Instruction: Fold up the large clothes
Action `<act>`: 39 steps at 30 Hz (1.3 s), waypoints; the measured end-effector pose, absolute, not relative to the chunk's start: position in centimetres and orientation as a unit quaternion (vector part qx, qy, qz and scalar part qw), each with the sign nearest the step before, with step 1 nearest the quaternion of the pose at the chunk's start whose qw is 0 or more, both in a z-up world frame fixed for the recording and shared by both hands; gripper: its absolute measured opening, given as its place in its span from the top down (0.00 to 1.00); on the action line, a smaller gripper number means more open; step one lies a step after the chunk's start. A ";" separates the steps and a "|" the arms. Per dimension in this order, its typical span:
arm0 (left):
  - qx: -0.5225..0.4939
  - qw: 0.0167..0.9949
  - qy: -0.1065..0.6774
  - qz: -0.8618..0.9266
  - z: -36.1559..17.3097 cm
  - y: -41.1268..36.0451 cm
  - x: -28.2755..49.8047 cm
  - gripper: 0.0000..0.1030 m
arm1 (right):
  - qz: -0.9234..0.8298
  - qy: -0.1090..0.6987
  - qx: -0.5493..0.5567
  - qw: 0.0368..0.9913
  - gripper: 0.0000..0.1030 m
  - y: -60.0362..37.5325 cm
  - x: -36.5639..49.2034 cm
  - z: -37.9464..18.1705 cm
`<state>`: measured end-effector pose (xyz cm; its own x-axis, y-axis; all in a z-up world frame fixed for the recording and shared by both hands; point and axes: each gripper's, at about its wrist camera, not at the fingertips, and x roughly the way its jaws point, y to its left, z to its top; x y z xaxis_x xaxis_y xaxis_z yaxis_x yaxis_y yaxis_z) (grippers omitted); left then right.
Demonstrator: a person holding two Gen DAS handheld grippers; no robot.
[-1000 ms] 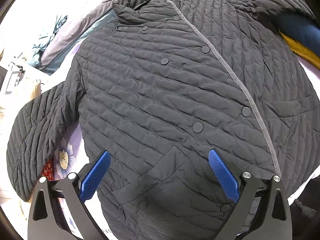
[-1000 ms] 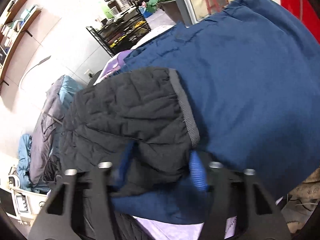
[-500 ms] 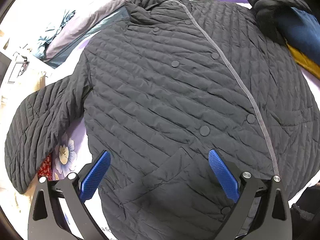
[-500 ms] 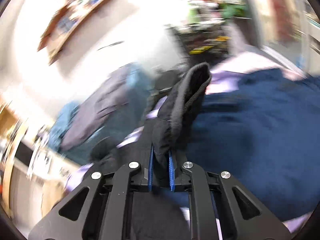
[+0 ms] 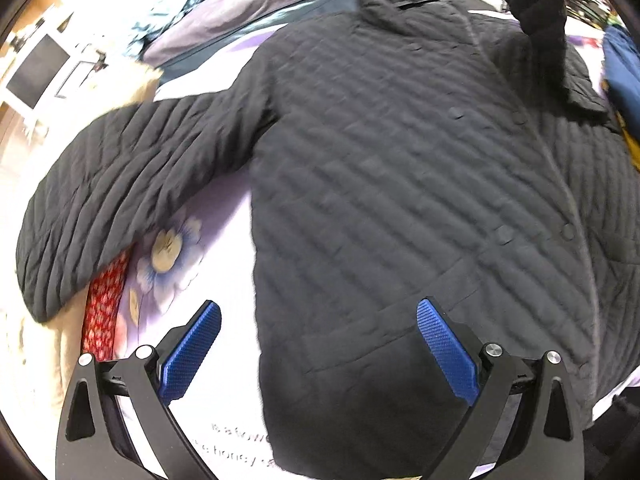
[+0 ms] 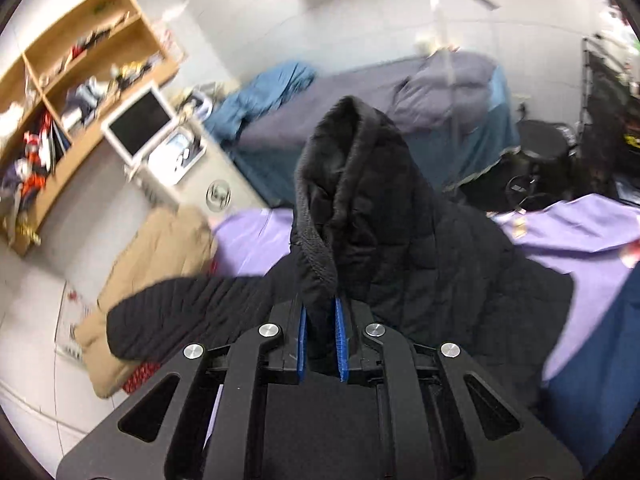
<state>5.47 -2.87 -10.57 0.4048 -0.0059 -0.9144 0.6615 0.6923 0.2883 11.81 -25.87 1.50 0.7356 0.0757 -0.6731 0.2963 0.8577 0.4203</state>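
A black quilted jacket (image 5: 400, 184) lies front up on a purple sheet (image 5: 224, 216), buttoned, its left sleeve (image 5: 120, 184) stretched out to the side. My left gripper (image 5: 318, 340) hovers open over the jacket's lower hem, nothing between its blue pads. In the right wrist view my right gripper (image 6: 320, 340) is shut on the cuff of the other sleeve (image 6: 352, 184), which stands up, lifted above the jacket body (image 6: 460, 280). That raised sleeve (image 5: 536, 4) also hangs at the top right of the left wrist view.
A navy garment (image 5: 624, 76) lies at the right of the bed. A tan blanket (image 6: 160, 256) and red patterned cloth (image 5: 102, 312) sit at the left edge. Beyond are another bed with blue and grey bedding (image 6: 360, 100), a wooden shelf (image 6: 80, 72) and a monitor (image 6: 138, 124).
My right gripper closed on the sleeve cuff, lifted it off the navy garment and swung it across over the jacket. My left gripper slid left along the hem, still open.
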 end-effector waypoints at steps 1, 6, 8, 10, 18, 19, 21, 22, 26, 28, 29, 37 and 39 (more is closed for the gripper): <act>0.324 0.772 0.505 -0.213 -10.7 -2.3 5.7 0.06 | -0.057 0.371 0.258 0.890 0.88 -25.6 12.7 0.5; 0.305 0.773 0.520 -0.196 -11.0 -0.7 7.0 0.06 | -0.052 0.419 0.270 0.865 0.88 -23.6 16.7 -4.4; 0.298 0.777 0.520 -0.192 -10.9 -0.5 7.7 0.06 | -0.053 0.435 0.281 0.854 0.88 -23.2 17.8 -6.1; 0.293 0.781 0.518 -0.191 -10.6 -0.4 8.2 0.06 | -0.059 0.445 0.277 0.850 0.88 -22.8 18.4 -7.2; 0.286 0.785 0.515 -0.192 -10.5 -1.0 9.3 0.06 | -0.056 0.452 0.341 0.822 0.32 -23.1 19.3 -8.6; 0.285 0.785 0.516 -0.193 -10.5 -1.0 9.3 0.06 | -0.057 0.450 0.349 0.820 0.31 -23.2 18.9 -8.7; 0.282 0.784 0.518 -0.193 -10.7 -1.0 9.5 0.06 | -0.059 0.453 0.358 0.814 0.31 -23.4 18.1 -9.1; 0.279 0.783 0.521 -0.193 -10.8 -1.0 9.6 0.06 | -0.064 0.455 0.358 0.813 0.31 -23.5 17.6 -9.3; 0.273 0.781 0.526 -0.200 -11.0 -1.8 10.0 0.06 | -0.123 0.479 0.332 0.803 0.31 -25.2 15.3 -11.4; 0.280 0.783 0.516 -0.207 -10.7 -2.8 10.2 0.06 | -0.167 0.494 0.301 0.798 0.31 -26.3 14.2 -12.5; 0.285 0.786 0.507 -0.212 -10.4 -3.5 10.3 0.06 | -0.194 0.501 0.279 0.796 0.31 -27.1 13.5 -13.1; 0.303 0.787 0.475 -0.251 -9.5 -9.7 11.0 0.06 | -0.260 0.559 0.178 0.767 0.31 -31.1 11.7 -17.3; 0.301 0.784 0.477 -0.260 -9.9 -11.1 11.1 0.06 | -0.265 0.564 0.185 0.760 0.31 -31.8 11.5 -18.3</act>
<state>11.05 -11.14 -9.91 0.4086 -0.1213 -0.9046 0.6951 0.6837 0.2223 11.48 -31.82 -18.31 0.2227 -0.1941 -0.9554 0.6112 0.7912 -0.0182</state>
